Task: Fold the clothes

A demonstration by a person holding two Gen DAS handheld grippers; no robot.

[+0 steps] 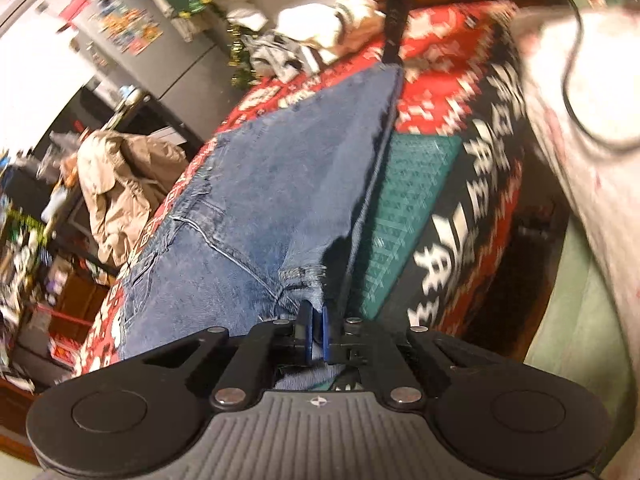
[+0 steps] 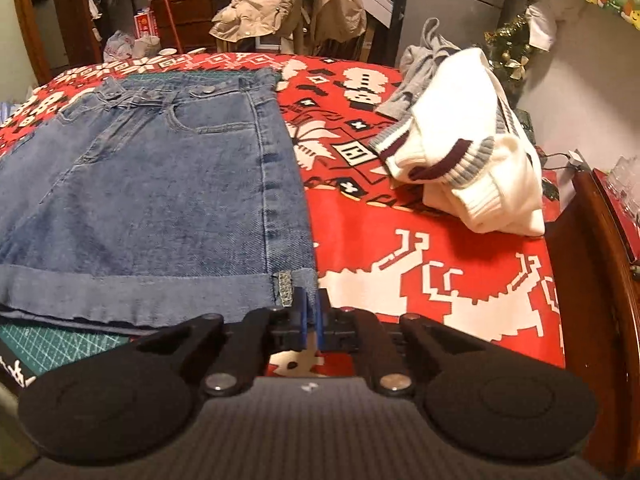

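Note:
Blue denim shorts (image 2: 160, 184) lie flat on the red patterned blanket (image 2: 440, 280), waistband at the far side, cuffed hems toward me. My right gripper (image 2: 311, 312) is shut on the near right hem corner of the shorts. In the left wrist view the same denim shorts (image 1: 260, 200) stretch away from my left gripper (image 1: 316, 332), which is shut on their near hem corner; that edge is lifted a little off the green cutting mat (image 1: 404, 208). The other gripper's black fingers (image 1: 398, 12) show at the far corner.
A white knit sweater with striped cuffs (image 2: 472, 136) and a grey garment (image 2: 424, 60) lie at the right of the bed. A beige jacket (image 2: 288, 0) hangs behind it. A wooden bed frame (image 2: 592, 240) runs along the right. A person's light sleeve (image 1: 580, 100) is at right.

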